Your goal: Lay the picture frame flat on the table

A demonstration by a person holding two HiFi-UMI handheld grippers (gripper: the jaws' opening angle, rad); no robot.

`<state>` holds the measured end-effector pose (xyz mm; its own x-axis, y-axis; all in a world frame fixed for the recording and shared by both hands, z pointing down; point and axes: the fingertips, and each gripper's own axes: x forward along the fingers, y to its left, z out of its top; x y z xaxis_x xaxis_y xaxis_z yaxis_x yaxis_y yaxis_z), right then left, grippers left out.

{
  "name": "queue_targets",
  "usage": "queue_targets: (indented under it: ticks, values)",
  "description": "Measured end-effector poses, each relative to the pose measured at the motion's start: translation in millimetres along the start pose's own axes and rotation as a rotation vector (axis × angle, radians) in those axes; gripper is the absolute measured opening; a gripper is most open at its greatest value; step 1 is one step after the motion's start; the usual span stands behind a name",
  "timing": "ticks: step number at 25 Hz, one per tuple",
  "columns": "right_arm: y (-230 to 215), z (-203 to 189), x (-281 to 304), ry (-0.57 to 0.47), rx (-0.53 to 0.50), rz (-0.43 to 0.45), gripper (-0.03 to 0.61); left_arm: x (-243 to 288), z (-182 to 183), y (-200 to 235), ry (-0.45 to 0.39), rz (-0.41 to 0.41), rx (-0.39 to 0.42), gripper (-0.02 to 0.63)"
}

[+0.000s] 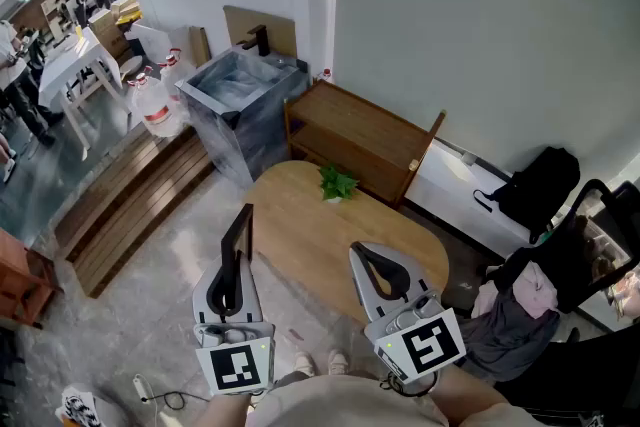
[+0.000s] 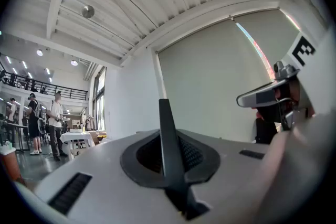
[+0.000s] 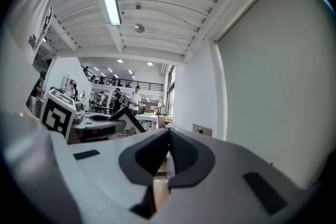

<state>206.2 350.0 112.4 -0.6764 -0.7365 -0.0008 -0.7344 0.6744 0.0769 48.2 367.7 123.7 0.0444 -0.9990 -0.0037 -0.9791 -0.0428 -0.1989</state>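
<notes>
The frame (image 1: 240,227) is clamped edge-on in the left gripper (image 1: 233,267), rising upright beyond its jaws over the counter (image 1: 320,240). The right gripper (image 1: 368,261) is closed and empty. The frame is judged light, stiff and breakable, so a hold on its rigid border is favoured.

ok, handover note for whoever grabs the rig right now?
Left gripper: shut on the picture frame, held on edge, not flat, off the table near its left side.
Right gripper: shut, empty, above the table.
Done: frame gripped.
Left: bring it over bare tabletop, clear of the small plant, lay it flat, release.
</notes>
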Motion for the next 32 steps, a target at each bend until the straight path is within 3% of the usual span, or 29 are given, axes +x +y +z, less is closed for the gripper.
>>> queue_targets:
  ticks: [18,32]
  values:
    - [-11,-20,-11,0.022,0.029,0.062,-0.004,-8,-11,-19,0.028,0.030,-0.024,0.026]
    - [-10,-35,-19,-0.001,0.022,0.115,-0.005,-11,-15,-35,0.007,0.053,0.004,0.026]
